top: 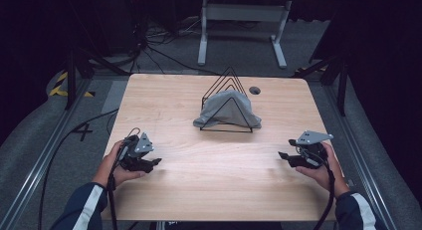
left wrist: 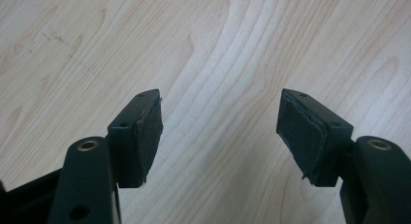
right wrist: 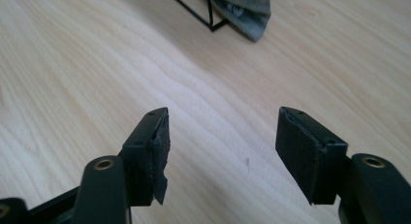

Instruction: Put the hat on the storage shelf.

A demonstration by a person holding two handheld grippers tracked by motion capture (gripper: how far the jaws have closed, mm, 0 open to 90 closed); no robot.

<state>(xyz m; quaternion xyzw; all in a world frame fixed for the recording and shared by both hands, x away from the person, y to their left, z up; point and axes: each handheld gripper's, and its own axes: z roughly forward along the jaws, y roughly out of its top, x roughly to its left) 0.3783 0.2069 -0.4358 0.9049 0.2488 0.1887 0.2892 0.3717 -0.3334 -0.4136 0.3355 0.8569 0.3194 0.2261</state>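
A grey cloth [top: 226,110] is draped over a black wire rack [top: 227,80] of triangular frames at the middle of the far half of the wooden table [top: 209,190]. My left gripper [top: 155,162] sits low over the table's left side, held in a hand, jaws open and empty [left wrist: 220,132]. My right gripper [top: 282,155] is at the table's right side, pointing inward, also open with nothing between its pads [right wrist: 223,151]. In the right gripper view a corner of the cloth [right wrist: 247,10] and a rack wire [right wrist: 194,13] lie ahead, well apart from the jaws.
A small round hole [top: 255,90] sits in the table near the far right of the rack. Beyond the table stand a white desk frame [top: 244,21] and loose cables [top: 159,51] on the grey floor. Metal rails [top: 45,155] run along both sides.
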